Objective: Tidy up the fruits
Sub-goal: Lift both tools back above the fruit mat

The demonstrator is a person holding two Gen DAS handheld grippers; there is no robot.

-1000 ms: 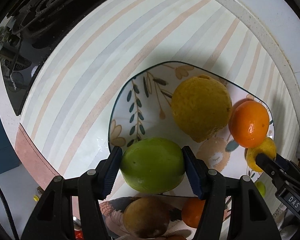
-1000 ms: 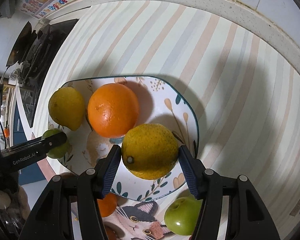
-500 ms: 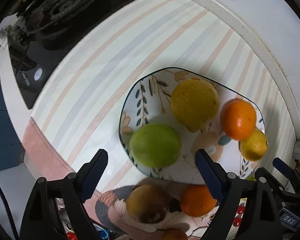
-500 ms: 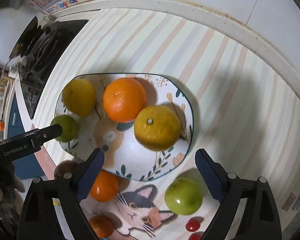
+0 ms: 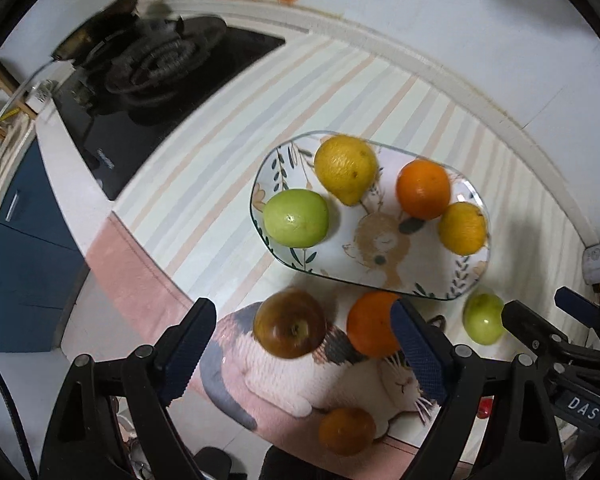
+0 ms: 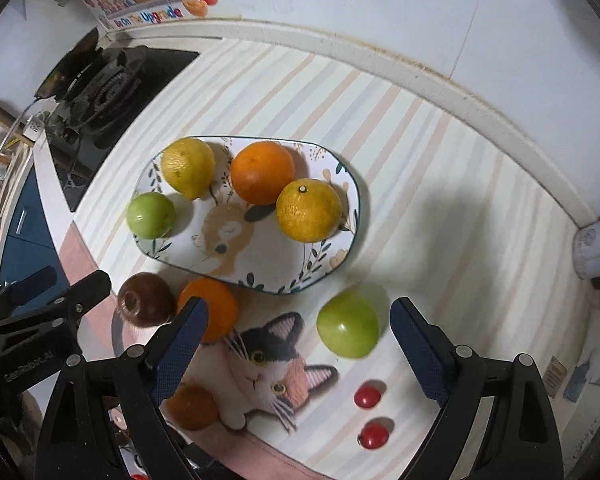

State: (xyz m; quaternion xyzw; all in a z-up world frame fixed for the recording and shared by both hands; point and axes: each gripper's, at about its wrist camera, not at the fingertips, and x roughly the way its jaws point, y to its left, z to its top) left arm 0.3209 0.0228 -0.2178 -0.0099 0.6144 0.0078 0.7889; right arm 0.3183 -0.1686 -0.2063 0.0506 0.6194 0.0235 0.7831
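A patterned oval plate (image 5: 404, 268) (image 6: 260, 276) holds a green apple (image 5: 296, 218) (image 6: 151, 215), a yellow lemon (image 5: 346, 168) (image 6: 188, 167), an orange (image 5: 423, 189) (image 6: 262, 172) and a yellow citrus (image 5: 462, 228) (image 6: 309, 210). In front of the plate, on the cat mat, lie a dark red apple (image 5: 290, 323) (image 6: 146, 305), an orange (image 5: 372, 324) (image 6: 214, 312), a green apple (image 5: 484, 318) (image 6: 348, 326) and a small orange (image 5: 346, 430) (image 6: 192, 406). My left gripper (image 5: 304, 354) and right gripper (image 6: 296, 346) are open, empty, raised above the mat.
A gas hob (image 5: 152, 64) (image 6: 100, 84) is at the far left. Two small red fruits (image 6: 367, 397) (image 6: 374, 435) lie on the striped cloth at the front right. A white wall borders the counter at the back; the counter edge and blue cabinets (image 5: 16, 240) lie left.
Both grippers let go of their fruit, the left the green apple, the right the yellow citrus, leaving them on the plate. Both opened wide and pulled back and up.
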